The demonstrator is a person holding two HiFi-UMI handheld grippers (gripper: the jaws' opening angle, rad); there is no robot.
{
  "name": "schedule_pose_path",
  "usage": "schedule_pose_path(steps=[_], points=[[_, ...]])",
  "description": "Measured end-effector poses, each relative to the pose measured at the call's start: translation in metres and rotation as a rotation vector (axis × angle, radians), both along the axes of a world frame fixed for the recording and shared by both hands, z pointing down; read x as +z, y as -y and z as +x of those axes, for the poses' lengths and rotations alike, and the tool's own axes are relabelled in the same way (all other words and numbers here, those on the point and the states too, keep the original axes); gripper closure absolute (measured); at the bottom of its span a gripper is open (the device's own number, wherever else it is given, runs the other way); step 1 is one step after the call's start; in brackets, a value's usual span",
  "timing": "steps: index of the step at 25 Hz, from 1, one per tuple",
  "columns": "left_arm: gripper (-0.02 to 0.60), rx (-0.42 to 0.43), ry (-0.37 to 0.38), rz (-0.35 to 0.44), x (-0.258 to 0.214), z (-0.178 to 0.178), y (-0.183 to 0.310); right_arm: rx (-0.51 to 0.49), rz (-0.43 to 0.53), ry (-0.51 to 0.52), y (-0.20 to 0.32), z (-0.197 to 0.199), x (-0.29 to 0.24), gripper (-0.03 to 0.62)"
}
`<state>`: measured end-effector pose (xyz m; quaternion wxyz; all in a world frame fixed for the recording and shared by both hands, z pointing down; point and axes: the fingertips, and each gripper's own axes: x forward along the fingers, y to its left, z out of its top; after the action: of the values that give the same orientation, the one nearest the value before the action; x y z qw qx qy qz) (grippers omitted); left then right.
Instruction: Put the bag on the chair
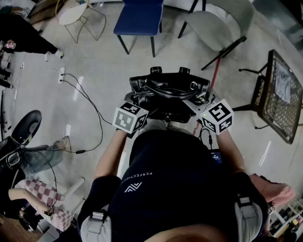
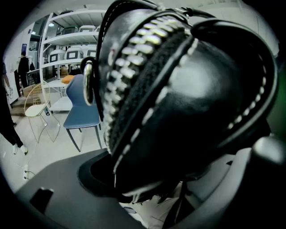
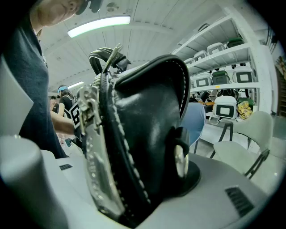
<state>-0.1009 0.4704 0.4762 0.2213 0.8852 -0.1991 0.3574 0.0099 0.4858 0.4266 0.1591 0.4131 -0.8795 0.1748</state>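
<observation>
A black leather bag with white stitching and a zip hangs in the air in front of the person, held at both ends. My left gripper is shut on its left end, and the bag fills the left gripper view between the jaws. My right gripper is shut on the right end, where the bag stands edge-on between the jaws. A blue chair stands straight ahead on the floor, beyond the bag; the same blue chair shows past the bag's left side.
A white chair stands right of the blue one, a wire-frame chair left of it. A black mesh table is at the right. A power strip with cables lies on the floor at the left. A person's leg reaches in at the far left.
</observation>
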Motion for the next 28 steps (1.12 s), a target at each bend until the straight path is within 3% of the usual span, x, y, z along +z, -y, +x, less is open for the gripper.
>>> schedule_pose_path(steps=[12,21,28], points=[[0.189,0.02,0.01,0.042,-0.008,0.004,0.015,0.026,0.008,0.017,0.009,0.004,-0.008,0.344],[0.19,0.047,0.006,0.063,-0.007,0.008,0.016,0.063,-0.019,0.101,0.011,0.011,-0.006,0.342],[0.233,0.034,-0.039,0.057,-0.008,0.003,0.014,0.043,-0.012,0.092,0.009,0.006,-0.009,0.353]])
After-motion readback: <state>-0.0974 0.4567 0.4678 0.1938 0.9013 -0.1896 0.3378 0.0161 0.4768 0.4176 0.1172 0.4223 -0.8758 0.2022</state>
